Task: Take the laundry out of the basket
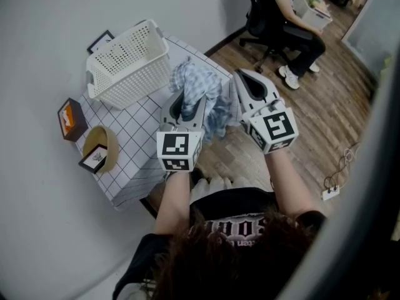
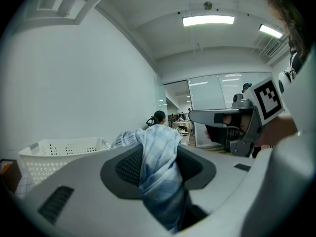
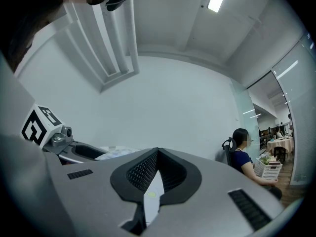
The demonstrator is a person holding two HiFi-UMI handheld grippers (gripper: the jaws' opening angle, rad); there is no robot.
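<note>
A blue-and-white checked cloth [image 1: 201, 87] hangs in the air over the table's right edge, outside the white laundry basket [image 1: 128, 61]. My left gripper [image 1: 186, 105] is shut on it. In the left gripper view the cloth [image 2: 159, 169] is pinched between the dark pads and drapes down toward the camera. My right gripper [image 1: 245, 81] is raised just right of the cloth, jaws together with nothing between them. In the right gripper view [image 3: 157, 157] only a thin pale slit shows between the pads. The basket [image 2: 59, 154] looks empty, though I see little of its inside.
The basket stands on a table under a white grid-pattern cover [image 1: 134, 149]. An orange box [image 1: 70, 119] and a round wooden bowl [image 1: 103, 147] holding a framed card sit at the table's left. A seated person [image 1: 290, 14] occupies an office chair beyond. A power strip [image 1: 331, 192] lies on the wood floor.
</note>
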